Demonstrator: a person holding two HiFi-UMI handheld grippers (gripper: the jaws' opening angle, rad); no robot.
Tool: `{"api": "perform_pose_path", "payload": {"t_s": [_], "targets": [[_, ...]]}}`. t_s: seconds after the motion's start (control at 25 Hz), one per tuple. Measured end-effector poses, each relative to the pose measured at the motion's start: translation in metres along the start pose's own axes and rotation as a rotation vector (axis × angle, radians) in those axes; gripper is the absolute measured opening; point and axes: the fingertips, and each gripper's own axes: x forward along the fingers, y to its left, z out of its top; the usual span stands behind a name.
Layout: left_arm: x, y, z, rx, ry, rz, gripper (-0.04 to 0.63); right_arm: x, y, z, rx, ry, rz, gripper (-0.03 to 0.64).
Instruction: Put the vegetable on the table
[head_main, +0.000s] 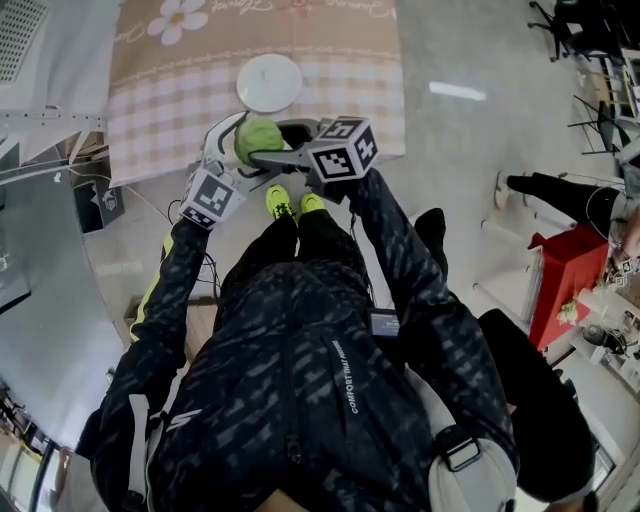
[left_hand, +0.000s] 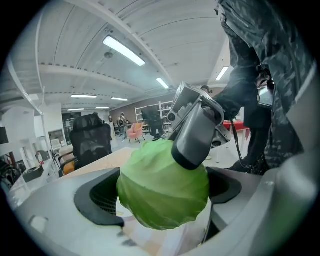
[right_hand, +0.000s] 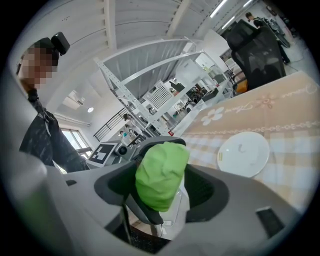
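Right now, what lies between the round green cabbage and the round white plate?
One jaw of the right gripper, open around the cabbage, then bare checked tablecloth up to the plate; the right gripper view shows it.

Lighting's bright and pretty even all round, typical big indoor hall. In the left gripper view the long strip lights (left_hand: 123, 51) on the ceiling do the work, and they blow out to pure white. In the head view one bounces off the shiny floor (head_main: 450, 160) as a white streak of glare. Shadows are soft. Both gripper views are heavy fisheye: straight lines bend and the corners go black. The cabbage (left_hand: 162, 185) sits so close to the lens that it looks a bit soft, slightly darker underneath, and the far background goes small and mushy. The person's dark jacket (head_main: 300, 400) swallows most of its detail.
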Motion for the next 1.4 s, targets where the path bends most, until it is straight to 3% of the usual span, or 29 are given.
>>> {"api": "perform_pose_path", "payload": {"t_s": [0.4, 0.8, 1.4], "targets": [[0.019, 0.020, -0.008, -0.005, 0.065, 0.014, 0.500, -0.005, -0.030, 0.003, 0.010, -0.007, -0.079, 0.296], [0.049, 0.042, -0.039, -0.060, 0.136, -0.007, 0.500, -0.002, -0.074, 0.008, 0.054, 0.016, -0.097, 0.298], [0.080, 0.082, -0.069, -0.066, 0.224, 0.011, 0.500, 0.009, -0.131, 0.019, 0.089, 0.062, -0.133, 0.297]]}}
